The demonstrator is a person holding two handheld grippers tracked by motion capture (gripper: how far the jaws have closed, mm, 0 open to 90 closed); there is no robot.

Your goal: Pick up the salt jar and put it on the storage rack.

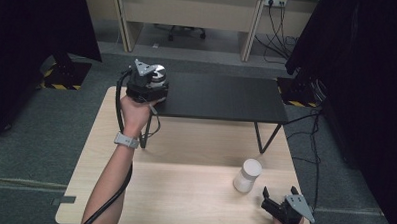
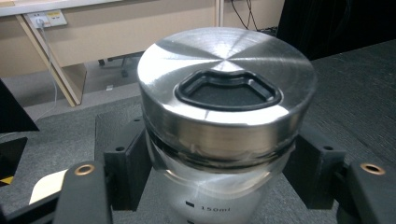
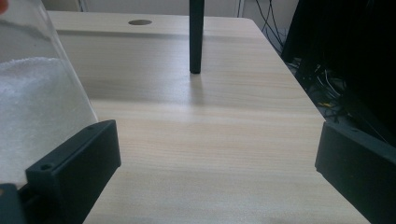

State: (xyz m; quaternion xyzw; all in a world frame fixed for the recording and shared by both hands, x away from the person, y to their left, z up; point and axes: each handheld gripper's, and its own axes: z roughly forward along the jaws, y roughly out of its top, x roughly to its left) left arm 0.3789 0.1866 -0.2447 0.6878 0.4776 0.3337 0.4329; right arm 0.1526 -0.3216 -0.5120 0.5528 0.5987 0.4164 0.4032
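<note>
**Jar gripped at the shelf's left end, white container waiting near the front**

We start with the wooden table (image 1: 183,191), pale and wide across the high view; on its far half stands the black shelf (image 1: 222,95), a dark flat top on thin black legs, one of which (image 3: 194,37) we see planted on the wood in the right gripper view. Next in size, our left forearm reaches in from the bottom edge, a watch (image 1: 126,140) at the wrist; it carries the left gripper (image 1: 146,85) at the shelf's left end, its cable trailing down beside the arm. That gripper is clamped on the glass jar (image 2: 219,186); the jaws press its clear body from both sides just below the brushed-metal lid (image 2: 224,88), which has a black recessed insert at its centre. The white container (image 1: 248,175) stands upright on the table, front right, well apart from the jar. The right gripper (image 1: 278,197) rests just beside it at the table's near right corner, jaws spread wide with nothing between them.
</note>
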